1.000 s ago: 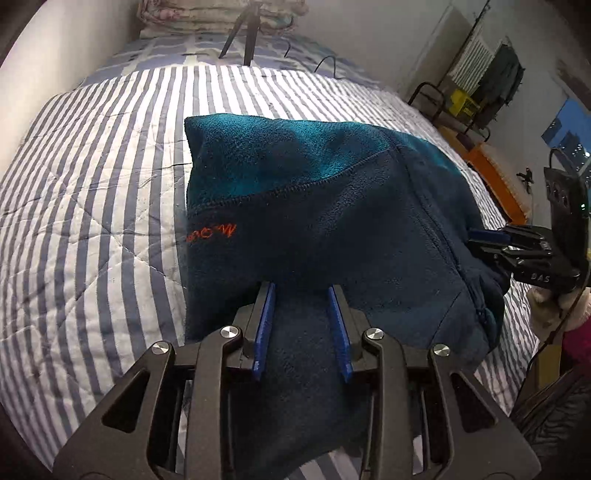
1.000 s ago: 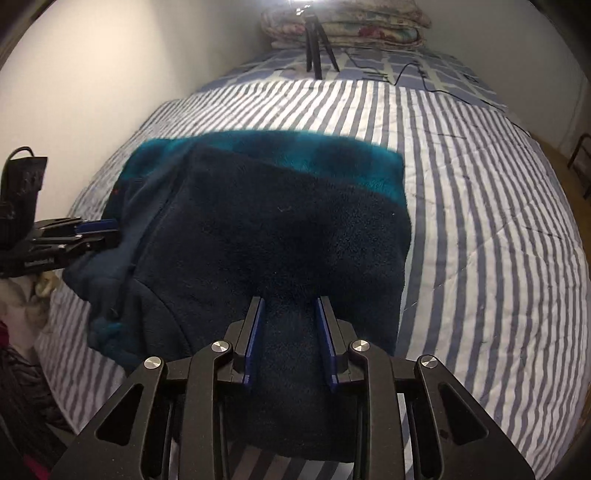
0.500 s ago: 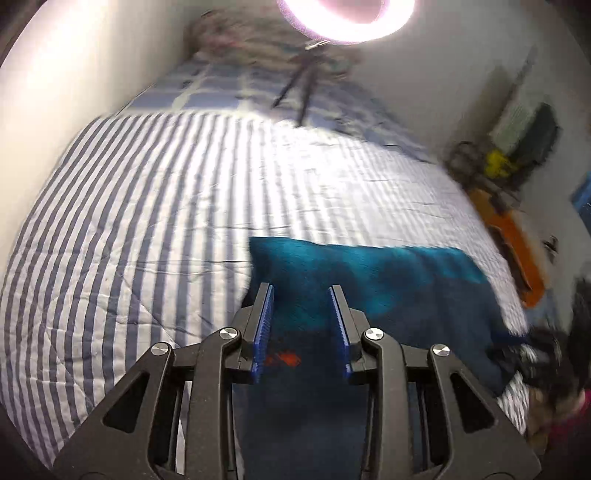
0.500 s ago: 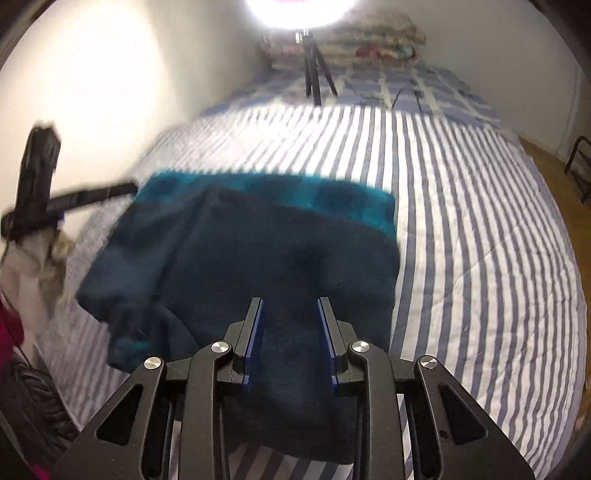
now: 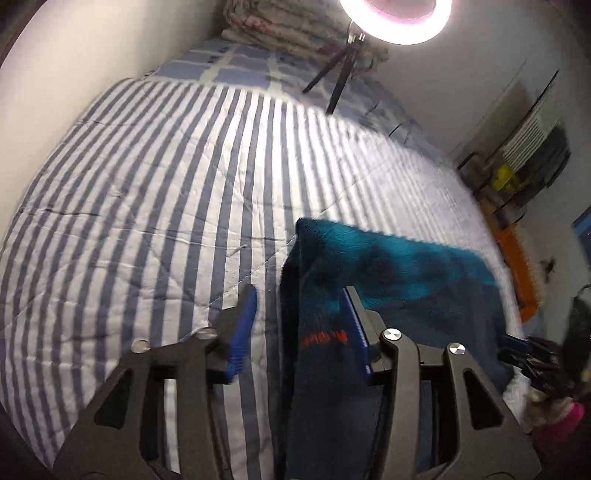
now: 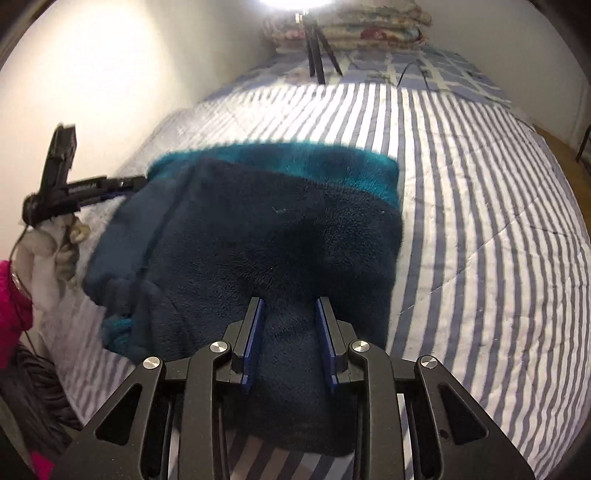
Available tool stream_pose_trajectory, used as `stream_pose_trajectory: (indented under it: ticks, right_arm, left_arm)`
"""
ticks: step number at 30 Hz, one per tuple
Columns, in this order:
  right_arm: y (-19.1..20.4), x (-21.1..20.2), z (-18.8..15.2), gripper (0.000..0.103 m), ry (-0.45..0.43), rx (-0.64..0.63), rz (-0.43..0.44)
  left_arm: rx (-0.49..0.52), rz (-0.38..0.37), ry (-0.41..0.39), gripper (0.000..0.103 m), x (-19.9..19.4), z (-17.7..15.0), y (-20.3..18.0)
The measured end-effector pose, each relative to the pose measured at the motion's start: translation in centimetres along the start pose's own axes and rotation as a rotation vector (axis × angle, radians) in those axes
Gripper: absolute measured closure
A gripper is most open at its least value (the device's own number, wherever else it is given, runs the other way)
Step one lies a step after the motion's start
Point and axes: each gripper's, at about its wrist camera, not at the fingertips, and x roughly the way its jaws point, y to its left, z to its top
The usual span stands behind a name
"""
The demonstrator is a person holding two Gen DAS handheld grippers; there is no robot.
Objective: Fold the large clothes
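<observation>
Looking along your left gripper [image 5: 299,325], you see its blue pads spread apart over the left edge of the fleece jacket [image 5: 369,295], one pad above bare quilt, the other above fabric, gripping nothing. Left of that edge the striped quilt [image 5: 147,221] runs wide and uncovered toward the white wall [image 5: 74,55]. The jacket lies folded on the near part of the bed, its teal band along the far edge and the dark navy body nearer you. Orange embroidered lettering [image 5: 325,338] sits on the navy by the left edge, too blurred to read.

From your right gripper [image 6: 290,332], the jaws also stand apart, with a hump of navy fleece rising between the pads; you cannot tell whether they touch it. To the right of the jacket's straight right edge the quilt is open to the mattress side. At the head of the bed a tripod [image 6: 317,48] carries a lit ring light [image 5: 397,18], with folded floral bedding [image 6: 369,26] behind it. A shelf rack [image 5: 524,166] stands off the right side.
</observation>
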Motion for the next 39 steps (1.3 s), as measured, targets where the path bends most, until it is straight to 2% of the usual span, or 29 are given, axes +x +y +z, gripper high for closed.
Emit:
stream_pose_trajectory:
  ticks: [2,4,6,8,10,13,19,26,32,33,34,35,39]
  right_arm:
    - [-0.8,-1.5,-0.2,0.069,-0.054,0.009,0.016]
    - [-2.1,-2.7,-0.5,0.041,-0.113,0.043,0.022]
    - [-3.4,-3.2,-0.8,0.033,-0.151,0.094,0.027]
    - [-4.6,-3.3,-0.8,0.033,-0.159,0.144,0.055]
    - [-5.3,-2.9,-0.8,0.033,-0.137,0.181,0.104]
    - [-5.6,-2.0,-0.8,0.032,-0.094,0.195,0.134]
    - [-6.8,0.8,-1.1,0.032,-0.010,0.258,0.168]
    - [-8.8,3.6,-2.5,0.032,0.026,0.420,0.296]
    - [-8.9,4.4,-2.4,0.030,0.016,0.449,0.342]
    - [-8.8,4.6,-2.2,0.033,0.014,0.454,0.355]
    - [-8.6,4.9,-2.1,0.038,0.016,0.455,0.368]
    - [-8.3,5.1,-2.0,0.042,0.019,0.454,0.378]
    - [-7.1,5.0,-1.8,0.052,0.029,0.434,0.368]
  left_arm:
    - [-0.055,-0.073,0.001,0.046,-1.8,-0.3,1.3]
    - [-0.144,-0.154,0.019,0.041,-2.9,-0.6,2.6]
    - [-0.234,-0.226,0.042,0.038,-3.5,-1.3,3.8]
    - [-0.299,-0.286,0.069,0.034,-3.7,-2.2,4.7]
    - [-0.314,-0.314,0.092,0.033,-3.6,-2.4,4.6]
    - [-0.303,-0.313,0.116,0.030,-2.9,-2.8,4.1]
    - [-0.350,-0.359,0.192,0.030,0.4,-3.2,4.0]
    - [-0.311,-0.357,0.291,0.030,4.4,-4.3,2.6]
    - [-0.287,-0.356,0.289,0.030,4.9,-4.2,1.6]
    - [-0.285,-0.353,0.286,0.030,4.8,-4.2,1.3]
    - [-0.279,-0.355,0.283,0.036,4.8,-4.2,1.0]
    - [-0.271,-0.357,0.290,0.047,5.0,-4.2,0.6]
    - [-0.236,-0.323,0.276,0.053,5.1,-4.1,-0.4]
